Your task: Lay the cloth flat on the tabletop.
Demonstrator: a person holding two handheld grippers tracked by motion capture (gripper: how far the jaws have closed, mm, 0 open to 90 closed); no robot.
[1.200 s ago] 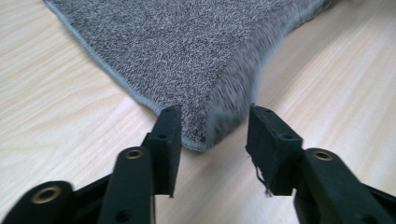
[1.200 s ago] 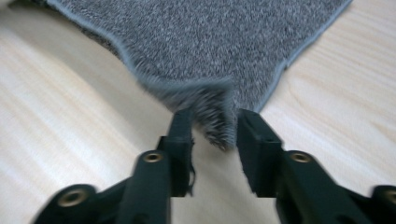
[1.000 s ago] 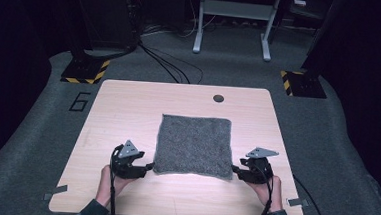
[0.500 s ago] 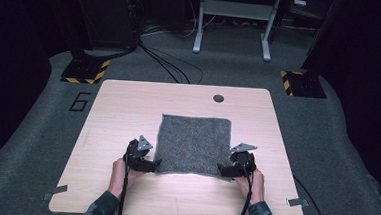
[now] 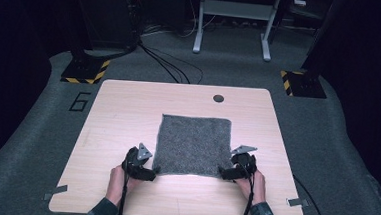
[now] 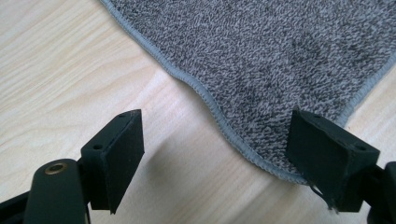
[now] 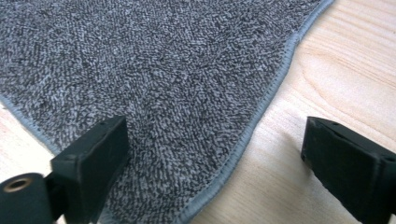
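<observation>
holding our two grippers at the near corners of a grey cloth [image 5: 192, 145] spread flat on the wooden table [image 5: 123, 113].

around the table we see dark carpet floor, a painted 6 [image 5: 80, 101], two black bases with yellow stripes [image 5: 84, 70], cables [image 5: 168, 66] and a pale metal stand [image 5: 234, 20] behind; a small dark hole [image 5: 218, 98] sits near the table's far edge, and nothing blocks the cloth. our left gripper [image 6: 215, 154] stands wide open, gripping nothing, one jaw over bare wood, the other at the cloth's hemmed corner. our right gripper [image 7: 215, 158] is equally spread and empty, its jaws straddling the hem. whether any jaw touches the cloth we cannot tell; the room beyond is too dark to read.
</observation>
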